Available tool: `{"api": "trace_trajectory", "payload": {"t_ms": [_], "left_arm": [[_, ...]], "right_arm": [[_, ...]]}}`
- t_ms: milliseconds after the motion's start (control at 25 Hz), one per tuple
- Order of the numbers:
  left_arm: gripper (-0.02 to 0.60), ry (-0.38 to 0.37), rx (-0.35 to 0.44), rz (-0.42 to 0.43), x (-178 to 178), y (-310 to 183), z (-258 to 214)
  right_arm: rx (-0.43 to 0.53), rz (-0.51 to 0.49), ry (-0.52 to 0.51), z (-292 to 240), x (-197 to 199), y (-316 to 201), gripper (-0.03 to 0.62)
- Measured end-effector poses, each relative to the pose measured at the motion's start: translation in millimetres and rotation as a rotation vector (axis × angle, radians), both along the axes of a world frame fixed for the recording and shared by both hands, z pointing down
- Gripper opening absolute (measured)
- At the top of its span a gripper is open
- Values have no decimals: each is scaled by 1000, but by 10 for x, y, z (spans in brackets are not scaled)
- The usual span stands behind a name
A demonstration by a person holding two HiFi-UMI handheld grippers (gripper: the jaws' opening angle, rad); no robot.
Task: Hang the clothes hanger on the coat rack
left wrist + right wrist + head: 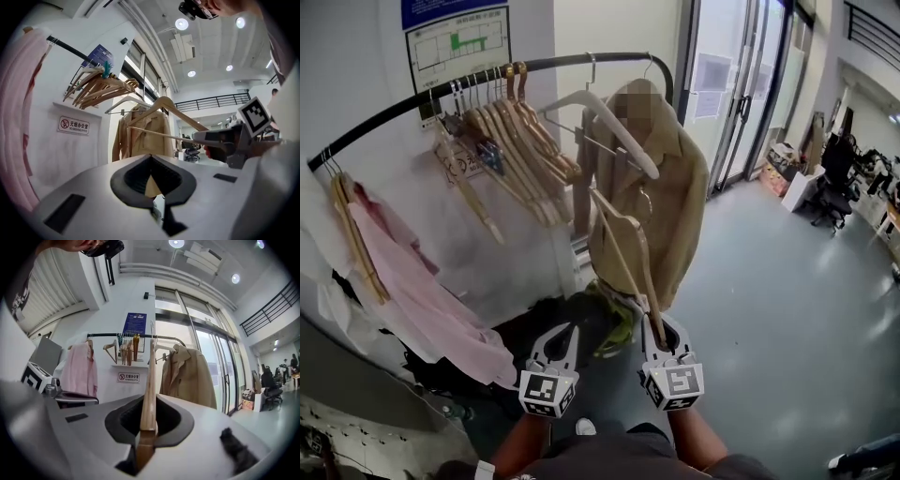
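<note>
Far left in the head view, a pink shirt (412,291) hangs from the coat rack (384,124), whose black rail climbs from nine o'clock toward one o'clock. Next along it sits a tight bunch of empty wooden hangers (511,150), then a white hanger (614,127).

Below, at six o'clock, the left gripper (558,339) hangs idle. Its jaws meet at the tips with nothing between them.

Just to its right, the clothes hanger (623,246) slants up toward eleven o'clock from the right gripper (664,330), which is clamped on the tip of one wooden arm. The hanger is well below the rail, not hooked on anything, and lies in front of the beige coat (675,197) at the rack's right end.

The grip looks like the weak point. With only one end pinched, the hanger could pivot in the jaws as it is raised, turning the hook away from the rail. The hook, close to the coat, might also snag the fabric or the white hanger. The rail is crowded here, so aiming for a gap that is too narrow risks knocking neighbouring hangers.
</note>
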State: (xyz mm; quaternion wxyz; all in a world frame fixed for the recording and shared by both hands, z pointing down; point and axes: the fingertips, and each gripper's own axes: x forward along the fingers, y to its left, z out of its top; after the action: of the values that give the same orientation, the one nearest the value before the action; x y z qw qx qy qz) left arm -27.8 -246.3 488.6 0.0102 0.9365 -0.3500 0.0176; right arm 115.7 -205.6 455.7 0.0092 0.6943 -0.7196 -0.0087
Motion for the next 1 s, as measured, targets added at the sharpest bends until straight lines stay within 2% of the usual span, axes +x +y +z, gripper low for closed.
{"api": "trace_trajectory", "payload": {"t_ms": [400, 640, 1000], "left_arm": [[9, -13, -17, -248, -309, -319, -10], [9, -10, -14, -319, -382, -299, -32], [9, 8, -24, -397, -585, -275, 15]], "right_arm": [[-13, -178, 8, -247, 56, -897, 37], [-19, -231, 9, -550, 43, -1345, 37], [3, -276, 36, -1276, -113, -2142, 37]]}}
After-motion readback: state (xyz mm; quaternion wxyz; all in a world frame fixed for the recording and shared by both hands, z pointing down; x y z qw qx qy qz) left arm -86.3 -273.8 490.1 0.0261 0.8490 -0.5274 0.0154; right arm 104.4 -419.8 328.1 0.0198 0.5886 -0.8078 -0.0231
